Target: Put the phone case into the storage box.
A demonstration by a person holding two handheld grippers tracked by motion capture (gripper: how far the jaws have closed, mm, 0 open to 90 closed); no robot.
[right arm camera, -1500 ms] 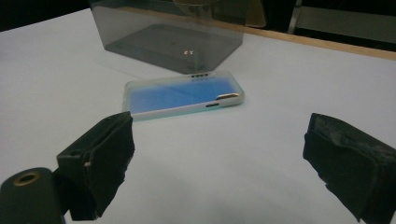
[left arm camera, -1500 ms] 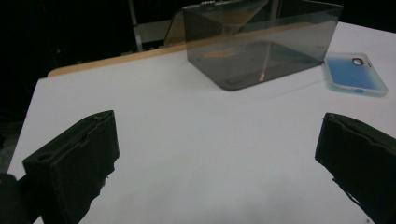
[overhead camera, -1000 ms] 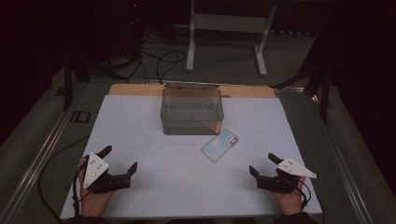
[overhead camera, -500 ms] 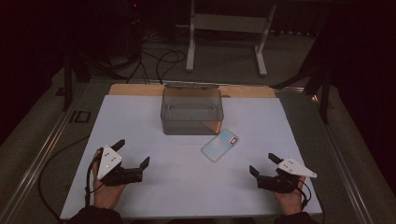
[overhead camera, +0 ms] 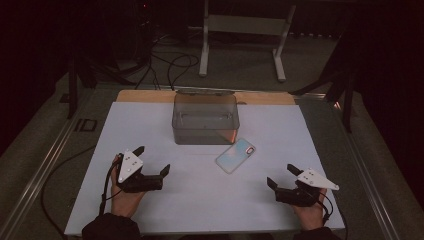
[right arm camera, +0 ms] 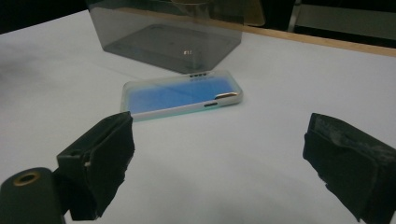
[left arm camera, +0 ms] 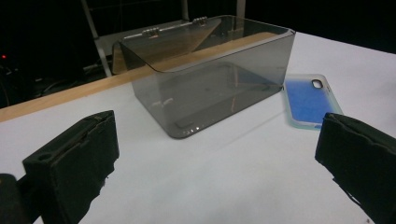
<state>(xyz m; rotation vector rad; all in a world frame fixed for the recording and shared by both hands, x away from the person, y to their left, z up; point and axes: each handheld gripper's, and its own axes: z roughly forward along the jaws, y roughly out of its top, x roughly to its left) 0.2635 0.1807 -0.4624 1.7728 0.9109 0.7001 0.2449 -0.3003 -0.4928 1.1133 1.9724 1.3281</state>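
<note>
Smoky translucent plastic box (left arm camera: 212,88), glossy and smooth, with metal hinges. Phone case (right arm camera: 182,95): frosted, semi-clear plastic rim, blue matt back. Table (overhead camera: 200,200) sheet: white, matt, paper-like; wooden strip (overhead camera: 145,96) at far edge. Gripper pads (right arm camera: 100,154): black, rough foam.

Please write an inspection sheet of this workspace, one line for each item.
Surface: white sheet on the table, wooden strip at far edge.
Job's things: smoky clear box, open on top; phone case flat just beside its near right corner.
Clutter: nothing seen.
Grippers: left tongs open, holding nothing; right tongs open, holding nothing.
Cables: one trails from the left tongs off the table; more on the floor behind.
Surroundings: dark room, metal stand behind.
</note>
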